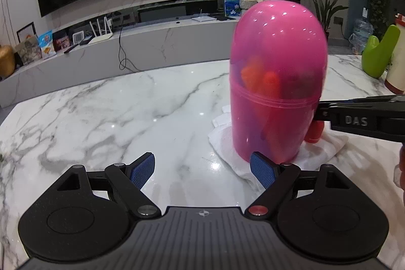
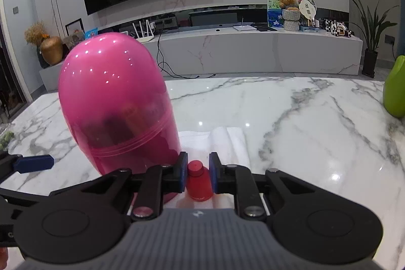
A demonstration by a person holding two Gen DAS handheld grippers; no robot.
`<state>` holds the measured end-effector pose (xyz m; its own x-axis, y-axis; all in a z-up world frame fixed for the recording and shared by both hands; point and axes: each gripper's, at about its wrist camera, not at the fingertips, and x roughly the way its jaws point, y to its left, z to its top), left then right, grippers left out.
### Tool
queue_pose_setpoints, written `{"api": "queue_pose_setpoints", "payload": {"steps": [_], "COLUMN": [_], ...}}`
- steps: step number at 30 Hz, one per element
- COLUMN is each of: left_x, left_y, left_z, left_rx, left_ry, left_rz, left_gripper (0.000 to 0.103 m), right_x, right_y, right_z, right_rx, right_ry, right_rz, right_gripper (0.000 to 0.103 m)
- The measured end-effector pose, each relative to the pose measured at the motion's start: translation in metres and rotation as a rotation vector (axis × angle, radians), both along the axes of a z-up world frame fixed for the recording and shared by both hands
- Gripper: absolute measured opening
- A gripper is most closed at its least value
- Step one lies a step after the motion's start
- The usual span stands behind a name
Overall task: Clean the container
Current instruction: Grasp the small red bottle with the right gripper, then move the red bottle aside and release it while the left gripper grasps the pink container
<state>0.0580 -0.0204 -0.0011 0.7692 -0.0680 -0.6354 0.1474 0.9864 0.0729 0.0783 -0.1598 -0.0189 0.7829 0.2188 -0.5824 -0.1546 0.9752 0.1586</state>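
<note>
Right wrist view: the right hand-held gripper [image 2: 198, 175] has its blue pads drawn in on either side of a small red plastic bottle with a screw cap [image 2: 199, 184]; actual contact cannot be confirmed. The bottle stands on a folded white cloth [image 2: 229, 141] on the white marble table [image 2: 316, 123]. Just beside it, on the same cloth, stands the tall glossy pink translucent plastic capsule-shaped container [image 2: 114, 98], upright, with dark and orange items dimly visible inside. In the left wrist view, the left hand-held gripper [image 1: 202, 170] stands with jaws wide apart and empty, its right pad close to the container's base.

Judgement: the container looks light, rigid and slippery, top-heavy on soft cloth. Grip is best taken below the seam ridge, where the walls run straight; the dome offers no purchase.
</note>
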Motion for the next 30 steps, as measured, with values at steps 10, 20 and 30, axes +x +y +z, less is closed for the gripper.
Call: {"api": "queue_pose_setpoints", "payload": {"steps": [10,20,30], "left_x": [0.000,0.000,-0.006], "left_y": [0.001,-0.002,-0.009], "left_z": [-0.002,-0.003,0.004], "left_rx": [-0.004,0.003,-0.003], "left_ry": [-0.004,-0.007,-0.057], "left_rz": [0.005,-0.017,-0.076], "left_gripper": [0.083,0.083,0.084], "right_x": [-0.003,0.001,-0.004], "right_y": [-0.034,-0.055,-0.054], "right_z": [0.010,-0.003,0.001], "right_rx": [0.006,-0.071,-0.078], "right_ry": [-0.042,0.000,-0.015], "right_rz": [-0.115,-0.200,-0.189], "right_gripper": [0.015,0.015,0.023]}}
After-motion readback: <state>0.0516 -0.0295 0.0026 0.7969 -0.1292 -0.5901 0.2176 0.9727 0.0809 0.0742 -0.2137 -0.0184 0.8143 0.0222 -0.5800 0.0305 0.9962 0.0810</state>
